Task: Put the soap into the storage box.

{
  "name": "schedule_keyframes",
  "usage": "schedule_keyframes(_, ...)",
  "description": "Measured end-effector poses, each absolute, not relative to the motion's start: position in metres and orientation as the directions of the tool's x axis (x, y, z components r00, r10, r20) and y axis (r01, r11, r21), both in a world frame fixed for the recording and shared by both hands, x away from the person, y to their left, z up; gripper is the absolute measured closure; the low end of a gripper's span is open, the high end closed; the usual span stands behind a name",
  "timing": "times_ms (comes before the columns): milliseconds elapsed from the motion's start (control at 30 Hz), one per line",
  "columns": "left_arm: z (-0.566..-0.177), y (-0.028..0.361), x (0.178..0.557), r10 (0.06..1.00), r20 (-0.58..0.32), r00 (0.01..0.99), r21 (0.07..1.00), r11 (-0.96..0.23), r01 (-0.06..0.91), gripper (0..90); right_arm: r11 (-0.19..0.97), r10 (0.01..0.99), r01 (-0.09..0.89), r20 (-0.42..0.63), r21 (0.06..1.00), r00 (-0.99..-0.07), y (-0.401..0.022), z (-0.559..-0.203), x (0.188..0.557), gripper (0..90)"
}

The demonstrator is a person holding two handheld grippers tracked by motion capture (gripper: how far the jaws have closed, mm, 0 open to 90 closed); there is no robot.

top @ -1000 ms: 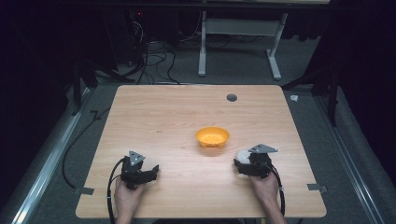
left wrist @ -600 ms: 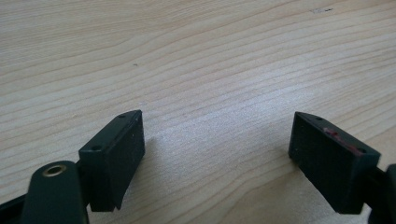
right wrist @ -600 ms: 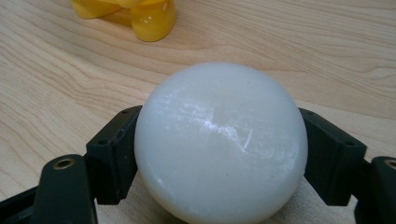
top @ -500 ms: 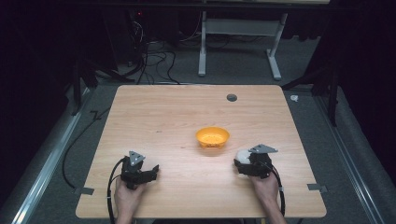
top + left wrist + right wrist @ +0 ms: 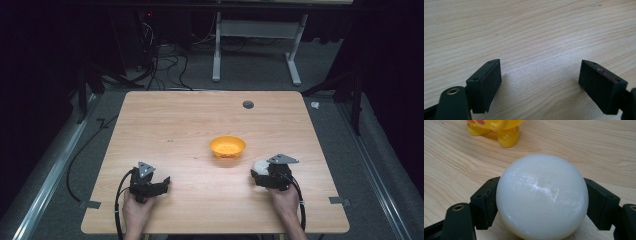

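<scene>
At the desk's [image 5: 200, 120] near edge we hold both grippers low over the wood. The left gripper [image 5: 162, 184], near the near-left corner, has its jaws spread wide with bare desk between them; it grips nothing. The right gripper [image 5: 256, 175], toward the near-right corner, has its jaws partly closed against the two sides of a white ball [image 5: 542, 197], so we take the ball as clamped.

Farther in, near the desk's middle, stands the orange bowl [image 5: 227, 146], just beyond the ball and apart from it. We judge the step in hand to be carrying the ball to that bowl. To do it well, we keep the squeeze even across the ball's widest part, since a smooth round surface may slip out, lift clear of the bowl's rim before moving across, and let go only once centred over it.

In the right gripper view the bowl [image 5: 499, 130] is cut off at the top edge, and the ball's underside is hidden, so we cannot tell whether it rests on the desk. A dark round mark [image 5: 247, 104] near the far edge is too small to identify.
</scene>
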State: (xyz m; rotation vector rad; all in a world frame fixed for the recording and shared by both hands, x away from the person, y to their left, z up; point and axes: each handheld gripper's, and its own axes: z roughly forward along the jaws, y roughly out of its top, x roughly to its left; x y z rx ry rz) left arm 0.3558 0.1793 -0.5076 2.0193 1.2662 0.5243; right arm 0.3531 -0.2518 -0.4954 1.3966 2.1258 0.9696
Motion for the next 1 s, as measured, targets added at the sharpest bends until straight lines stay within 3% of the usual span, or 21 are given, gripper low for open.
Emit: schedule_keyframes(1000,-0.508,0.179,0.356,0.896,-0.019,0.444,0.73,-0.291,0.618,19.0,0.29,0.881,0.581,0.025,0.761,-0.472,-0.24,-0.474,0.354,23.4)
